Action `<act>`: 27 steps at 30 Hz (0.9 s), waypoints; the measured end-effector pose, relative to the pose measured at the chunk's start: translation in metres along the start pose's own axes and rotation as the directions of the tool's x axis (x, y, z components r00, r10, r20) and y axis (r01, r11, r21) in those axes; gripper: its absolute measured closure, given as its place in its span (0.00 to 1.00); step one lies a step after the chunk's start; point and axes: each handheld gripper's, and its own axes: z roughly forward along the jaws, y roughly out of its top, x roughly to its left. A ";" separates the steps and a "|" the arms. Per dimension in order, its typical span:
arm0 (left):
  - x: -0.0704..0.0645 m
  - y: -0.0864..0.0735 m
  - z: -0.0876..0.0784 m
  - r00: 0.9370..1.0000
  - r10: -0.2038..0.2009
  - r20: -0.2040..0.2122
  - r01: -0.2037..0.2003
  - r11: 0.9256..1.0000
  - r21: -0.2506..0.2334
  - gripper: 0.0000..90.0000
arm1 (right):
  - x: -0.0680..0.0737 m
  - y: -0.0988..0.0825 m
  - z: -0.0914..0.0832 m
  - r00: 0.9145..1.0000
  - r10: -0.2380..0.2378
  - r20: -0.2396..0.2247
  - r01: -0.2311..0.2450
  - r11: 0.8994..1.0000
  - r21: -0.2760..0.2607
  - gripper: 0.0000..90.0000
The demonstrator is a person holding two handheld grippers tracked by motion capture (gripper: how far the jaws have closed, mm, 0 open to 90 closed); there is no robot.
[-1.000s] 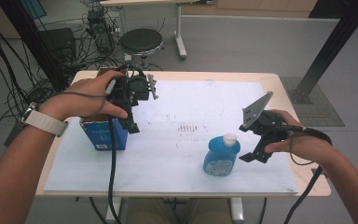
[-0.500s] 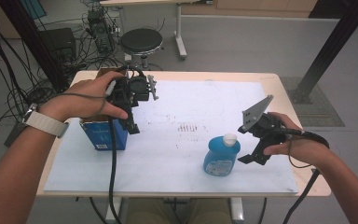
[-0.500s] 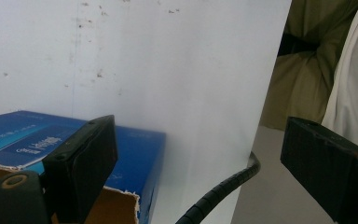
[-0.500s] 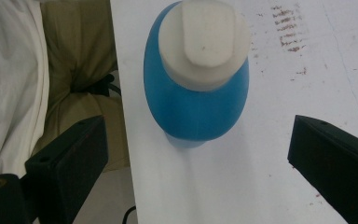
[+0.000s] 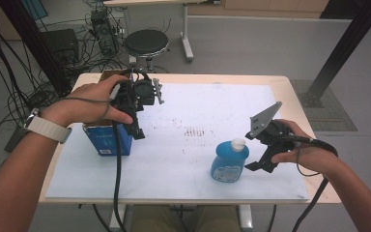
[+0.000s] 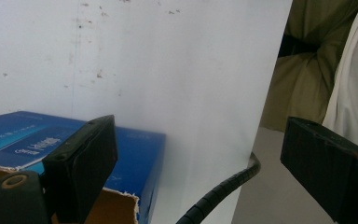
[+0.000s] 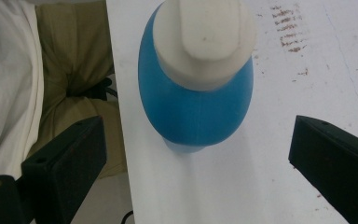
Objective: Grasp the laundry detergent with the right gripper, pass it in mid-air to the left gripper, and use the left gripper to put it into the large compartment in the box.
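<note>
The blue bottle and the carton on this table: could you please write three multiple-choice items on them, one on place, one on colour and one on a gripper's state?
1. Where does the blue bottle stand?
A. On the white sheet, beside the right gripper
B. Inside the blue carton
C. On the stool

2. What colour is the bottle's cap?
A. Red
B. White
C. Black

3. How do the right gripper's jaws stand?
A. Shut on the cap
B. Shut on the carton
C. Open, with nothing between the pads

Answers:
1 A: the high view shows it upright on the sheet, next to that gripper.
2 B: the right gripper view shows a white cap over the blue body.
3 C: the right gripper view shows both jaws wide apart, short of the bottle.
</note>
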 end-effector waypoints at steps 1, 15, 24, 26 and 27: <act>0.000 0.000 0.000 1.000 -0.001 0.000 0.001 1.000 -0.001 0.13 | 0.000 0.000 0.001 1.000 -0.001 0.000 0.001 1.000 -0.002 0.05; 0.000 0.001 0.002 1.000 0.002 0.001 -0.002 1.000 0.001 0.13 | 0.001 -0.003 0.005 1.000 -0.009 -0.005 0.009 1.000 -0.013 0.05; 0.000 0.001 0.002 1.000 -0.002 0.003 0.002 1.000 -0.002 0.13 | 0.000 -0.003 0.008 1.000 -0.013 -0.006 0.013 1.000 -0.022 0.05; 0.000 0.000 0.002 1.000 0.001 0.003 -0.001 1.000 -0.001 0.13 | 0.000 -0.004 0.009 1.000 -0.011 -0.005 0.011 1.000 -0.022 0.05; 0.000 0.000 0.003 1.000 0.000 0.003 0.000 1.000 -0.003 0.13 | 0.000 -0.004 0.009 1.000 -0.011 -0.006 0.011 1.000 -0.023 0.05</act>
